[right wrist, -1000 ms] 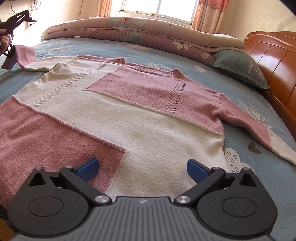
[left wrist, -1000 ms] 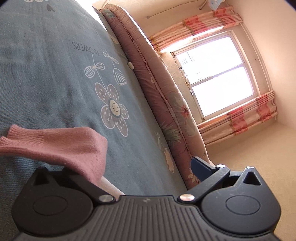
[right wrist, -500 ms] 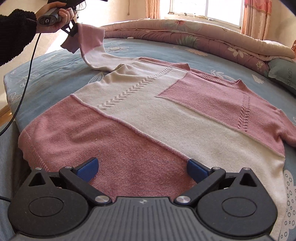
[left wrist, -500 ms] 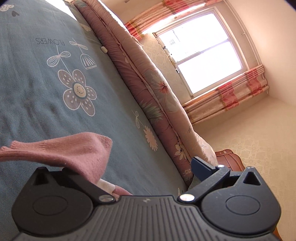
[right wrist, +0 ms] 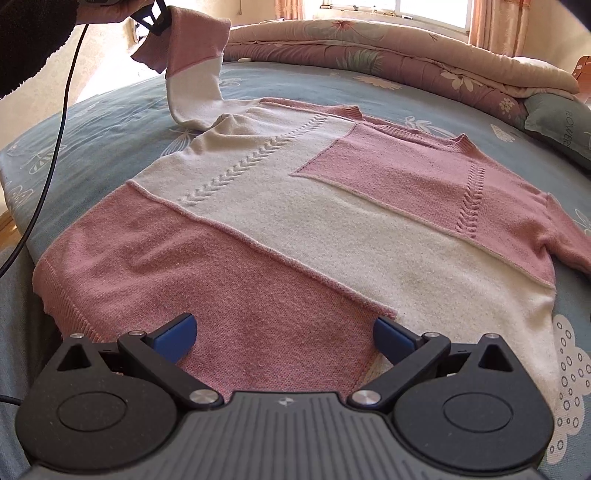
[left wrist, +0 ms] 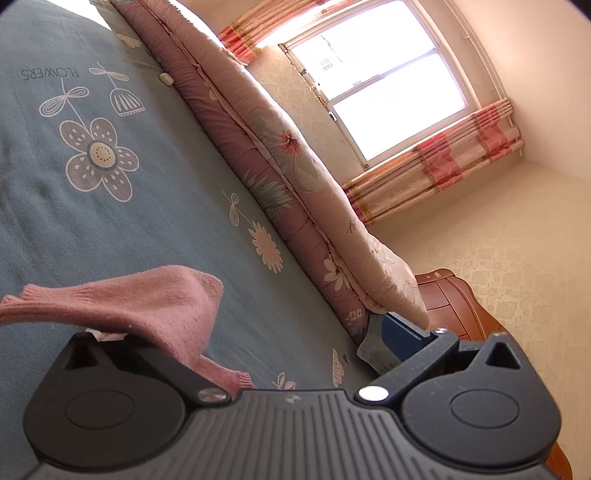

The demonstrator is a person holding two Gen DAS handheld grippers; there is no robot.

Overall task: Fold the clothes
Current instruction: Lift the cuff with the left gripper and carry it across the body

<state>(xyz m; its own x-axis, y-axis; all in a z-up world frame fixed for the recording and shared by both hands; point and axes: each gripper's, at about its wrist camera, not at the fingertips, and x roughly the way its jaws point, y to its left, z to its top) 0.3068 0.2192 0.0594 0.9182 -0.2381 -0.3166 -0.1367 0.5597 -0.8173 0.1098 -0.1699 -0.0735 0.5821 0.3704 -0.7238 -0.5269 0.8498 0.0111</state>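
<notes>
A pink and cream knit sweater [right wrist: 314, 229] lies flat, front up, on the blue flowered bed sheet [right wrist: 110, 122]. Its left sleeve [right wrist: 195, 62] is lifted off the bed at the far left, hanging from my left gripper [right wrist: 151, 16], which a hand holds. In the left wrist view the pink cuff [left wrist: 147, 299] drapes over the left finger and hides it. The right blue pad [left wrist: 399, 328] stands far off, so the left gripper [left wrist: 288, 328] looks open. My right gripper [right wrist: 282, 332] hovers open over the pink hem, nothing between its fingers.
A rolled flowered quilt [right wrist: 388, 48] runs along the far side of the bed, with a blue pillow [right wrist: 557, 122] at its right end. A wooden headboard [left wrist: 450, 306] and a window [left wrist: 388, 85] lie beyond. A black cable [right wrist: 55, 147] hangs at the left.
The left gripper has raised the sleeve higher off the bed and carried it in toward the sweater's body. The right gripper has shifted left along the hem and stays open.
</notes>
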